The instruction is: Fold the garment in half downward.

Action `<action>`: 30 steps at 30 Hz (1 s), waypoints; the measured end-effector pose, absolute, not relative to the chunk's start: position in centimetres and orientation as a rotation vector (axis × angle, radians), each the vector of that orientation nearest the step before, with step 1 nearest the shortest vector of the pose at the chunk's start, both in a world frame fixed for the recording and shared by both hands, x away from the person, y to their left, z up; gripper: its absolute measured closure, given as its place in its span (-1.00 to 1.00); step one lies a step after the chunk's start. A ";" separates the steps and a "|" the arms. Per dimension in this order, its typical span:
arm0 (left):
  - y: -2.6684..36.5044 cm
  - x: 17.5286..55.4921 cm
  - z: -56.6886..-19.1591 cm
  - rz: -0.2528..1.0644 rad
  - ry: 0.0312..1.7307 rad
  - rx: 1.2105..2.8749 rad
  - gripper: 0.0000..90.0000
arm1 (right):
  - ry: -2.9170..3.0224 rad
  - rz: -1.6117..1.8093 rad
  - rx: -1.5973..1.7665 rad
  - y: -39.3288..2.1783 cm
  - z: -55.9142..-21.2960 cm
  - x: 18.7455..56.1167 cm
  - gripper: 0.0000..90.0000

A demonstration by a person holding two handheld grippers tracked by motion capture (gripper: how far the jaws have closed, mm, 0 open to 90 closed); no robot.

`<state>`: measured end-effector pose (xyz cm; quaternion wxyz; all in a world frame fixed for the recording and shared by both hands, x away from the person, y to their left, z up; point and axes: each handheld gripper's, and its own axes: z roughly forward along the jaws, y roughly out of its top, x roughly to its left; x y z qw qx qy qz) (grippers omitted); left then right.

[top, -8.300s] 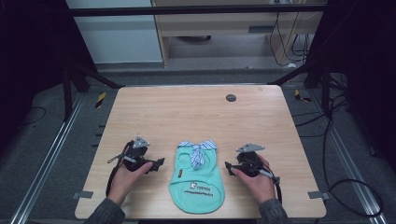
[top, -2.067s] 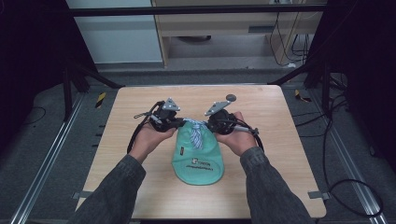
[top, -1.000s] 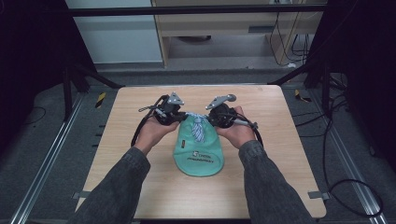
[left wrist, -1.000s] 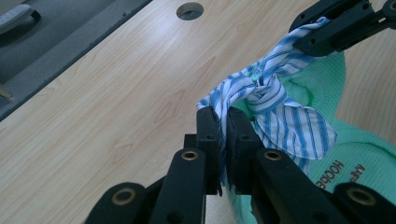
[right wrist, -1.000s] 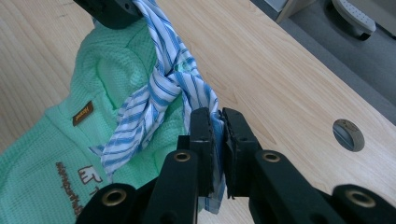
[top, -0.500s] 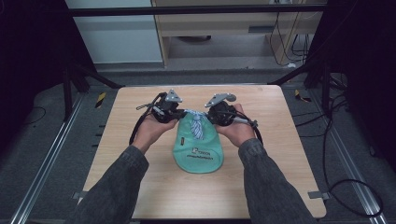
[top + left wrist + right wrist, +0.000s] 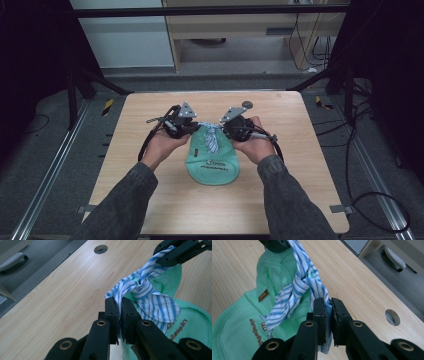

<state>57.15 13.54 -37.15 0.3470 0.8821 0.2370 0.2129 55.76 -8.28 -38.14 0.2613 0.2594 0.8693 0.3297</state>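
Striped collar [image 7: 147, 296] pinched by left claw [image 7: 119, 305], brown label [image 7: 263, 295]

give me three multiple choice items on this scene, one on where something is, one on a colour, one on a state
1. Where on the table is the round hole?
A. near the far edge
B. at the near left corner
C. under the garment

2. What colour is the garment?
A. red
B. mint green
C. black

3. How does the left claw stand?
A. wide open above the table
B. shut on the striped collar
C. lying on its side, empty

Answers:
1. A, the high view shows the hole by the far edge, beyond the right claw.
2. B, all views show green knit fabric.
3. B, its jaws pinch the blue and white striped collar, and the right claw pinches the collar's other end.
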 end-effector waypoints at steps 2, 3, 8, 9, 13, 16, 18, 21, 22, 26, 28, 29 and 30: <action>13.6 57.0 -37.3 0.551 0.610 2.290 0.89 | 2.350 0.887 0.694 -8.2 -38.3 55.4 0.84; 13.6 56.9 -37.4 0.553 0.606 2.292 0.89 | 2.349 0.886 0.687 -8.1 -38.4 55.3 0.84; 13.8 56.5 -37.7 0.549 0.605 2.285 0.89 | 2.346 0.891 0.676 -8.0 -38.7 54.8 0.84; 13.8 56.4 -37.8 0.550 0.604 2.284 0.89 | 2.346 0.895 0.675 -8.0 -38.8 54.7 0.83; 13.9 55.8 -38.1 0.549 0.598 2.274 0.89 | 2.347 0.903 0.673 -8.1 -39.1 54.1 0.83; 13.9 55.5 -38.4 0.545 0.594 2.275 0.89 | 2.351 0.900 0.662 -8.1 -39.3 53.6 0.83; 13.9 55.4 -38.5 0.543 0.593 2.275 0.89 | 2.354 0.899 0.665 -8.1 -39.4 53.5 0.83; 13.9 55.1 -38.7 0.543 0.586 2.281 0.89 | 2.360 0.887 0.644 -8.0 -39.6 53.1 0.83; 13.9 55.1 -38.7 0.543 0.586 2.281 0.89 | 2.360 0.890 0.649 -8.0 -39.7 53.0 0.83; 14.0 54.7 -38.8 0.549 0.590 2.269 0.89 | 2.359 0.895 0.635 -7.9 -39.7 52.7 0.83; 14.0 54.5 -38.9 0.550 0.586 2.266 0.88 | 2.359 0.897 0.634 -7.9 -39.8 52.6 0.82; 14.1 54.2 -39.0 0.554 0.581 2.268 0.88 | 2.361 0.900 0.629 -7.9 -39.8 52.4 0.82; 14.1 54.2 -39.0 0.554 0.581 2.268 0.88 | 2.361 0.900 0.629 -7.9 -39.8 52.4 0.82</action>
